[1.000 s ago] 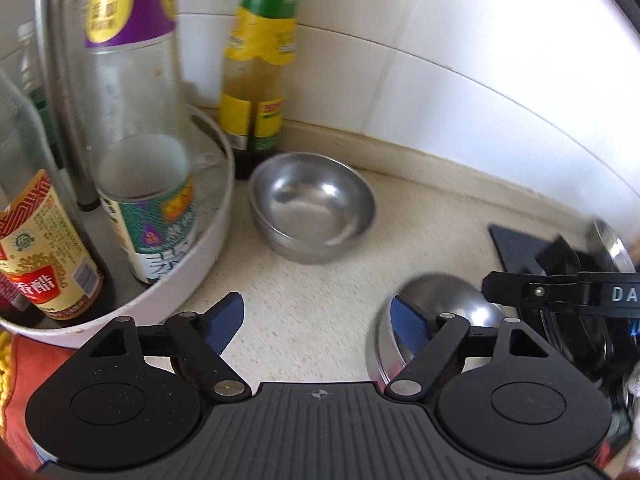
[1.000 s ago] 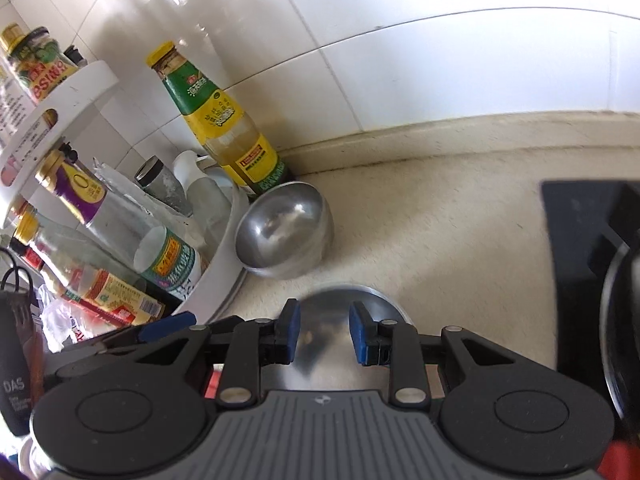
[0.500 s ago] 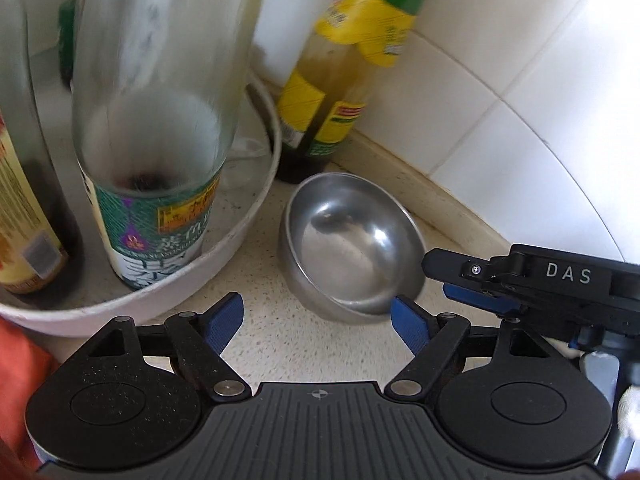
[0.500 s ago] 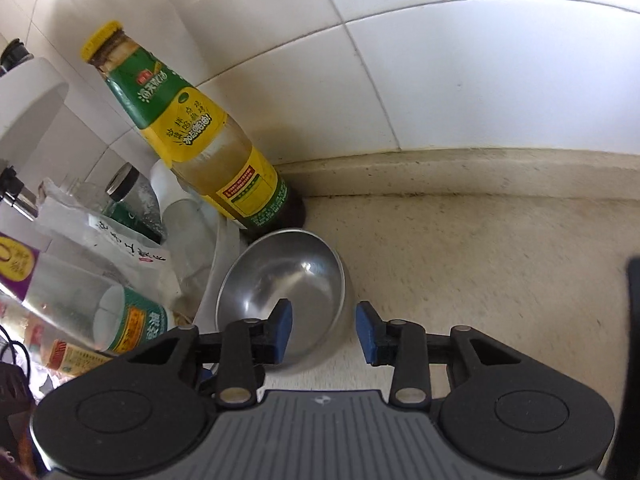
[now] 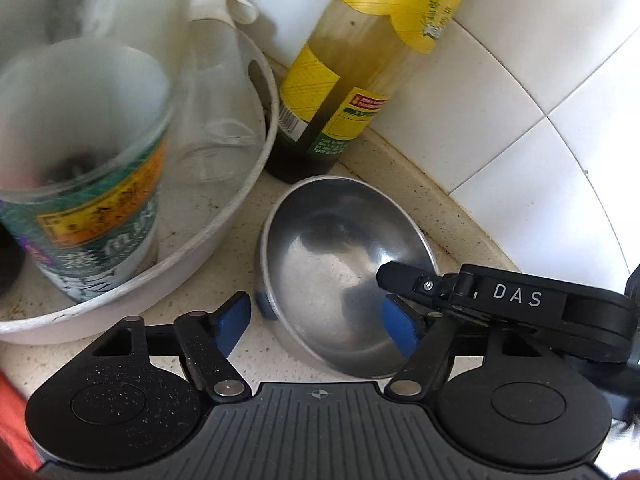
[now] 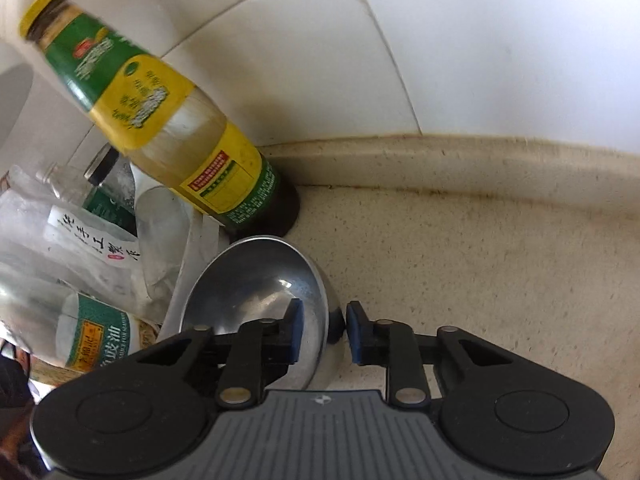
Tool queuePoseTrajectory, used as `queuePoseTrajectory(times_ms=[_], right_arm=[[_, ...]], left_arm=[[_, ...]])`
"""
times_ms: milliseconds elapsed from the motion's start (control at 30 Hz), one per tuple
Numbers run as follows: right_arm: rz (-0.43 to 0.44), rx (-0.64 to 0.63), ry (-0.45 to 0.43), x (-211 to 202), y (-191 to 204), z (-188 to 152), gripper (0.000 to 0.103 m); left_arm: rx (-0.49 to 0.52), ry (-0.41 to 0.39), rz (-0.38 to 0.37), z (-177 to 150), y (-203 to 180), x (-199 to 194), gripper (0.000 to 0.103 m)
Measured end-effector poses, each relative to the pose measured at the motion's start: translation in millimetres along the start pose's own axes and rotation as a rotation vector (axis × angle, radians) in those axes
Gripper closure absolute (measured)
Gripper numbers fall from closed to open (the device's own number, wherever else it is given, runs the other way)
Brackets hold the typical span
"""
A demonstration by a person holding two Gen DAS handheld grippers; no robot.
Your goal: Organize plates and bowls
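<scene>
Your right gripper (image 6: pixel 322 332) straddles the right rim of the steel bowl (image 6: pixel 256 292), one blue pad inside and one outside, and it is clenched on that rim or very nearly so; the outer pad seems to show a sliver of gap in the right wrist view. Your left gripper (image 5: pixel 316 320) has its jaws closing around the bowl's near-left wall, a pad on either side of it, not yet pressing as far as you can see. The bowl sits on the counter, just in front of the yellow-labelled sauce bottle (image 5: pixel 340 92) and beside the white round tray (image 5: pixel 256 184) of bottles. Watch the thin, slick rim: a one-sided pinch could let the bowl swing or slip out when you lift. Two grippers pulling unevenly could tip it into the sauce bottle, which stands very near and looks top-heavy. Your right gripper's arm also crosses close over your left one, so they could knock together. Beneath it all, the speckled beige countertop (image 6: pixel 480 264) meets a white tiled wall (image 6: pixel 440 60) at a grubby raised edge, brightly lit.
</scene>
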State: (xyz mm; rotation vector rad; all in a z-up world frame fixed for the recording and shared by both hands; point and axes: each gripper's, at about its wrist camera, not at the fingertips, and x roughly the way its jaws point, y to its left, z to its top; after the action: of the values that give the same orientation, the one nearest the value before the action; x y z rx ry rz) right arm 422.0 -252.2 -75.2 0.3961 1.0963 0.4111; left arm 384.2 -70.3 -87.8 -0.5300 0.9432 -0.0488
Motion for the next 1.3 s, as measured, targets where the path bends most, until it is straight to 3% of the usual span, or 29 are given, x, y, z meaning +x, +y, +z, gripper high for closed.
queuePoseTrajectory(times_ms=[300,667,867,1300], right_arm=[[0.003,0.012,0.006,-8,-5,-7,0.086],[-0.015,-0.024,0.026,-11,1,-17,0.087],[-0.002,-0.037,0.01,-20,3,-21,0.086],[0.023,-0.058,-0.066,-68,21,-23,0.086]], left_arm=[[0.052,0.008,-0.008,-8,-3,5,0.029],[0.069,0.026,-0.01,-18,0,6,0.047],[0.098,0.016,0.002,-21,-4,2,0.046],[0.129,-0.05,-0.059,-21,-19,-38,0.042]])
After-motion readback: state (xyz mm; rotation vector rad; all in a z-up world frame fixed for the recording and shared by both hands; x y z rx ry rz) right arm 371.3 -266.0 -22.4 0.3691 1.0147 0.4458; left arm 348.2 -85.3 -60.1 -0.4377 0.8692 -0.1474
